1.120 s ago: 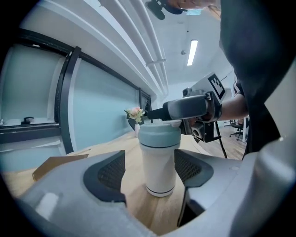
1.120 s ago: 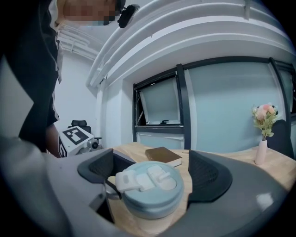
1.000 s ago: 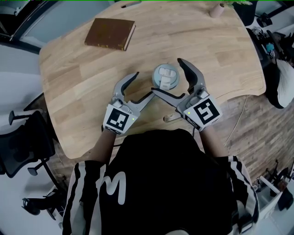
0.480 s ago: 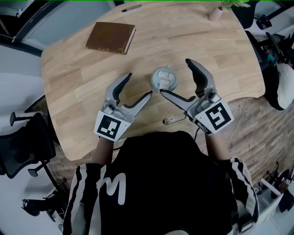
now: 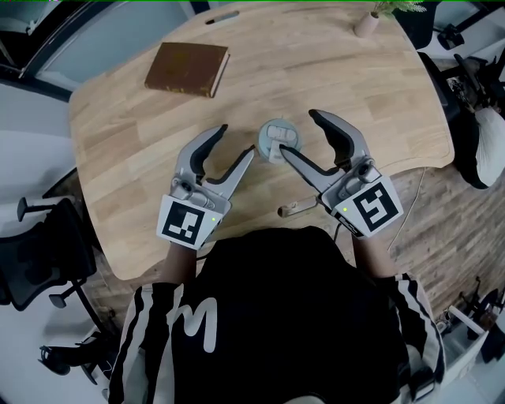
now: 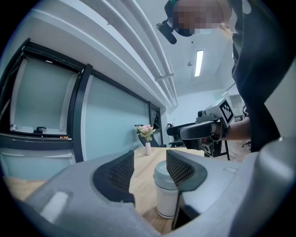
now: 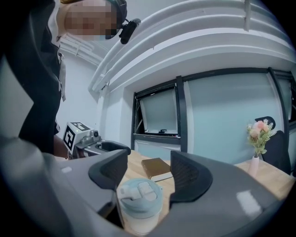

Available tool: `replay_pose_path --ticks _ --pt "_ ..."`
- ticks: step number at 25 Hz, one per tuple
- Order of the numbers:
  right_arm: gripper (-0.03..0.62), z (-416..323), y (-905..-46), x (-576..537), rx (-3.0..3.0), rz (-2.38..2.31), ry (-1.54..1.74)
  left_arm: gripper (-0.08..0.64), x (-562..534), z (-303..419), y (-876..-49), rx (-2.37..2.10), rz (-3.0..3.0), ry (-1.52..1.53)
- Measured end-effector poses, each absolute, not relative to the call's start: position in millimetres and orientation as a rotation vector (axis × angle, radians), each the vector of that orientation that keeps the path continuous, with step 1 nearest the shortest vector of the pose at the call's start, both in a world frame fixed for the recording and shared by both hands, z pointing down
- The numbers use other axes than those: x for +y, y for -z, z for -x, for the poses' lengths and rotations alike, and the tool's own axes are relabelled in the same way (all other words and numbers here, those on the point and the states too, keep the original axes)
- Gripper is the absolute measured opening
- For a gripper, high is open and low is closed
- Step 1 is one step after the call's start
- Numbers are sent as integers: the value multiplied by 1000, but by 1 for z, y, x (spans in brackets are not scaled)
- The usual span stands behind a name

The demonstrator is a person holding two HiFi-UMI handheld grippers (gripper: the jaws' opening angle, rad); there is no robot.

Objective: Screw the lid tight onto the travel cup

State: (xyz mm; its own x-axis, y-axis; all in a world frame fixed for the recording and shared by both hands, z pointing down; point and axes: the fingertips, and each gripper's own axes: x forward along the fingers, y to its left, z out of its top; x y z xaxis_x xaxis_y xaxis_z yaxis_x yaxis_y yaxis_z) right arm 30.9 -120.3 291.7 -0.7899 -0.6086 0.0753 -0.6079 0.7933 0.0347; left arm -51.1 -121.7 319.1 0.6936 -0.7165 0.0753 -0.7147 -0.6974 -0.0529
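The white travel cup [image 5: 278,140] stands upright on the wooden table [image 5: 126,134] with its pale blue-grey lid [image 7: 138,190] on top. My left gripper [image 5: 229,151] is just left of the cup and apart from it; its jaws are closing with nothing between them. In the left gripper view the cup [image 6: 166,196] stands beyond the left gripper [image 6: 148,169], partly behind the right-hand finger. My right gripper [image 5: 304,134] is just right of the cup, its jaws closing. The lid shows low between the right gripper's fingers [image 7: 147,173], and neither pad presses on it.
A brown book [image 5: 188,69] lies at the table's far left. A small vase [image 5: 365,22] with flowers stands at the far right edge, and a pen [image 5: 223,14] lies at the back. A small pale object [image 5: 296,207] sits at the near edge. A black chair [image 5: 39,252] stands left.
Both grippers' jaws have narrowed. The left gripper has moved right, closer to the cup. The right gripper's lower finger tip now reaches the cup's edge.
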Motion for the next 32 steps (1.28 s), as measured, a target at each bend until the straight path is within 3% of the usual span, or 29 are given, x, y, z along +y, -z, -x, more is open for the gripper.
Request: replay_pose_path --ticks 3,8,10,13,16,32 --pt "216 -34 -288 -121 -2902 -1008 11 159 -123 49 -316 1234 2846 150" --pt "143 -33 -286 -122 -2902 -988 11 145 -128 46 -316 1270 2833 157" --pt "100 -34 -285 -123 -2907 -992 11 98 -130 46 -315 1287 2826 164" --pt "54 -35 -283 -125 -2919 -1003 -4 81 -132 44 -315 1304 2819 179" --pt "29 -36 -284 -127 -2921 -1011 -11 9 -134 43 -314 1318 2804 176" --pt "2 -37 -289 -134 -2927 -1015 -60 3 -138 39 -312 1354 2802 150"
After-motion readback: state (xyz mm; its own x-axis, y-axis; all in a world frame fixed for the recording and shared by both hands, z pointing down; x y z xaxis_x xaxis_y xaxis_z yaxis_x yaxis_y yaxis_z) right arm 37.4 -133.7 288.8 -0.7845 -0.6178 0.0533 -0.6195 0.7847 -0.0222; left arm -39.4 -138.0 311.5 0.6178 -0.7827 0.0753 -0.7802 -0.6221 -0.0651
